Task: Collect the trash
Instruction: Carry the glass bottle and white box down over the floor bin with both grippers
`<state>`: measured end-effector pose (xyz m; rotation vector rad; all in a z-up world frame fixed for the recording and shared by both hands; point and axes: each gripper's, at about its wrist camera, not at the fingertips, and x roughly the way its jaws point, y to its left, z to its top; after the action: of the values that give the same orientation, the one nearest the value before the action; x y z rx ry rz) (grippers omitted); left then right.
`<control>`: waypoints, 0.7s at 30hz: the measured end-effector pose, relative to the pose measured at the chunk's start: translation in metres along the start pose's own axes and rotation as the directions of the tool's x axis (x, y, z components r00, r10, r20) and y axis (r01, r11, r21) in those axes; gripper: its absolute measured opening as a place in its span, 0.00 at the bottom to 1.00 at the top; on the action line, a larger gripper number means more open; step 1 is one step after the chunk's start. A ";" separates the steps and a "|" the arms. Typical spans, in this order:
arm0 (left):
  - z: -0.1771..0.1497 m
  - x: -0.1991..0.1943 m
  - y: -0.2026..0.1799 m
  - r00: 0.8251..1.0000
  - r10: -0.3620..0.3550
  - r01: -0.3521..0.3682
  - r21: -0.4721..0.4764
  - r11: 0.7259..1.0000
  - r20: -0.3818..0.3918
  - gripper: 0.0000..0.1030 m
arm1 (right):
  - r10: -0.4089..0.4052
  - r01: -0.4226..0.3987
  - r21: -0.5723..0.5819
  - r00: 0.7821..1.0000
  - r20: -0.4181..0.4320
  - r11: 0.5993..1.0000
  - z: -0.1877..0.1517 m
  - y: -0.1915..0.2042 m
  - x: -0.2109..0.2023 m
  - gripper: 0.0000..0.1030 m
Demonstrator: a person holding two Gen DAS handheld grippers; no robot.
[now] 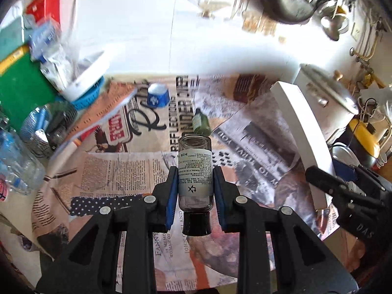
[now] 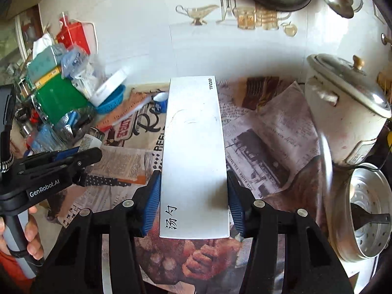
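Note:
My left gripper (image 1: pixel 195 183) is shut on a small dark glass bottle (image 1: pixel 194 171) with a white label and a black cap, held above the newspaper-covered table (image 1: pixel 117 171). My right gripper (image 2: pixel 194 196) is shut on a long white box (image 2: pixel 194 147) with black characters, also held above the table. The box shows at the right of the left wrist view (image 1: pixel 303 142). A small green bottle (image 1: pixel 201 122) and a blue-and-white cup (image 1: pixel 158 95) lie on the newspaper ahead. The left gripper also shows at the left of the right wrist view (image 2: pixel 73 156).
A blue basket (image 1: pixel 88 95) with a white box, plastic bottles (image 1: pixel 17 161), green (image 1: pixel 22 98) and red (image 1: pixel 46 2) boxes crowd the left. A white rice cooker (image 2: pixel 348 112) and a metal steamer pot (image 2: pixel 367 210) stand at the right. The wall is behind.

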<state>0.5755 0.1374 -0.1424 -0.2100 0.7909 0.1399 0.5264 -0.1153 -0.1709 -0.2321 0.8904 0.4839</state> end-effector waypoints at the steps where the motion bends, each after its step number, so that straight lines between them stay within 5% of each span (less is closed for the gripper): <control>1: 0.000 -0.011 -0.004 1.000 0.006 -0.006 0.005 1.000 0.021 0.26 | 0.004 -0.004 -0.002 1.000 0.021 1.000 0.002 0.000 -0.012 0.46; 10: -0.016 -0.097 -0.012 0.989 -0.008 0.006 0.011 1.000 0.149 0.26 | 0.014 -0.015 0.004 0.989 0.146 1.000 -0.008 0.017 -0.089 0.46; 21: -0.080 -0.157 0.046 0.986 -0.084 0.077 0.050 0.996 0.141 0.26 | -0.088 0.072 0.098 0.981 0.173 0.993 -0.066 0.081 -0.128 0.46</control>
<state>0.4018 0.1551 -0.0912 -0.1870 0.6413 0.0600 0.3729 -0.1104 -0.1096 -0.1384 0.7249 0.3813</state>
